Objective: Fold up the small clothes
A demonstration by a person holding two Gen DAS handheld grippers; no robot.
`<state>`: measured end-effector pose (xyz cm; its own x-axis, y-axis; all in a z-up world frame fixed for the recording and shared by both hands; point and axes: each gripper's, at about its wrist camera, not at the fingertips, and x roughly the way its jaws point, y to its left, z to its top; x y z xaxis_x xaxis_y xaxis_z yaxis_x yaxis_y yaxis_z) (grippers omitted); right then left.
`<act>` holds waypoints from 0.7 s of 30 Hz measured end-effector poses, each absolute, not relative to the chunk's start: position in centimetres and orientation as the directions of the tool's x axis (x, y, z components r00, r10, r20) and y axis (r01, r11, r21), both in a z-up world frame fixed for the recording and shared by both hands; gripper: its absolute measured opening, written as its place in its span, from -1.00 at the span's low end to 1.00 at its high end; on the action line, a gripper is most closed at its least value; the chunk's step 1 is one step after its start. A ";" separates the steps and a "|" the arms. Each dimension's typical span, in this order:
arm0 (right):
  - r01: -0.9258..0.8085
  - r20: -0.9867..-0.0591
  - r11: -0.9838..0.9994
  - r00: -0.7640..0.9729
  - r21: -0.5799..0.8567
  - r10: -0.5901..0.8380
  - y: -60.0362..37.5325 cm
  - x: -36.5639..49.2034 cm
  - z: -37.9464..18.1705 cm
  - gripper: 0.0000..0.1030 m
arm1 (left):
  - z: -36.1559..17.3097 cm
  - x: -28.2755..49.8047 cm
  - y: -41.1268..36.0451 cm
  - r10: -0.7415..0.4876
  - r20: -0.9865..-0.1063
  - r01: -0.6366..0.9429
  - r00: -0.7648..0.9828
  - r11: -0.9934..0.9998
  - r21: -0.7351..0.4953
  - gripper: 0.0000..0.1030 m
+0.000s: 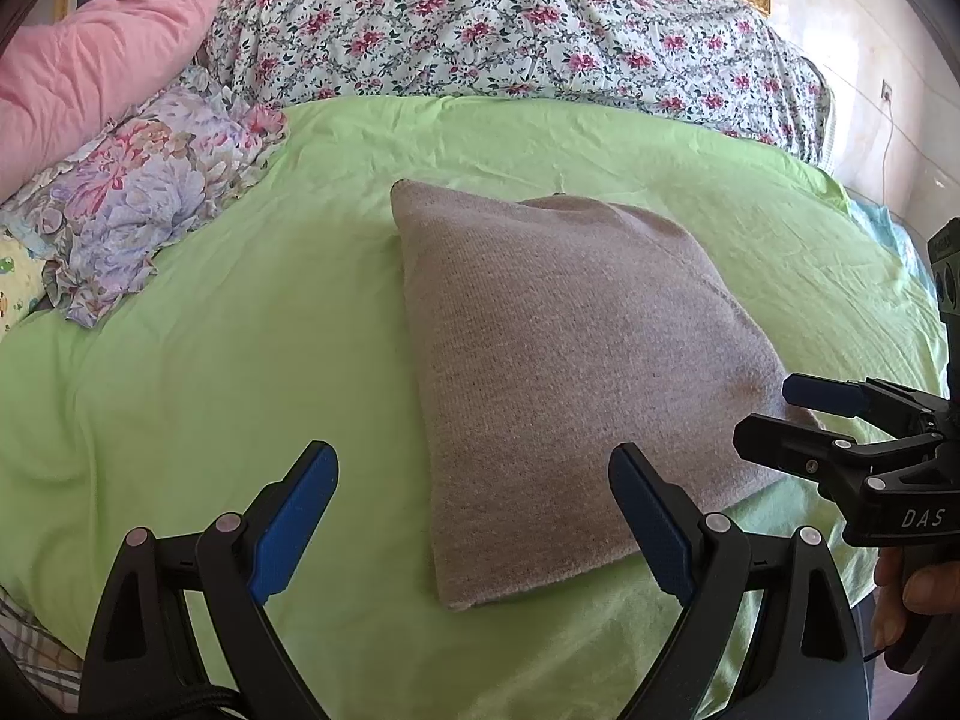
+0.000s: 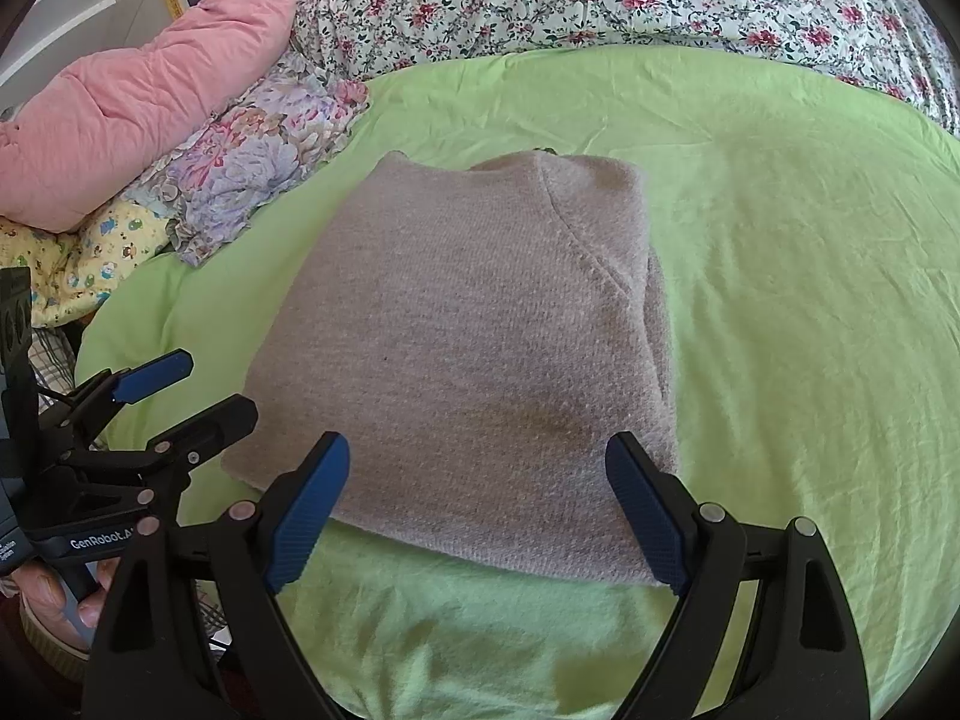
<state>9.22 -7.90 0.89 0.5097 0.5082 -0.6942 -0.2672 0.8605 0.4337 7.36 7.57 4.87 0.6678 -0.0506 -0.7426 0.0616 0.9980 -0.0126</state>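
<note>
Left tool [image 1: 474,528] hovering spread and empty, facing the folded grey knit garment [image 1: 576,372] lying just ahead and slightly rightward on the green bed sheet [image 1: 210,360], long axis running away from the fingers; right tool [image 1: 774,414] reaching in at its near right corner.

Right tool [image 2: 477,516] also gaping, empty, hanging over the garment's near edge, likely nearer. Looking neatly folded, soft, thick.
</note>
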 end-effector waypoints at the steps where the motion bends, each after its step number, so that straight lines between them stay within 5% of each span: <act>1: -0.267 -0.694 0.861 0.510 0.434 0.508 -7.9 9.2 0.9 0.70 | 4.9 7.3 7.6 -0.051 -0.742 0.061 0.668 0.998 -0.013 0.79; 21: -0.266 -0.690 0.857 0.511 0.440 0.513 -7.7 9.1 1.3 0.70 | 5.2 7.2 7.5 -0.048 -0.742 0.055 0.669 0.998 -0.015 0.79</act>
<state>9.08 -7.74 1.33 0.5109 0.5129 -0.6899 -0.2661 0.8575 0.4404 7.19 7.52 5.19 0.6688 -0.0475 -0.7419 0.0547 0.9984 -0.0146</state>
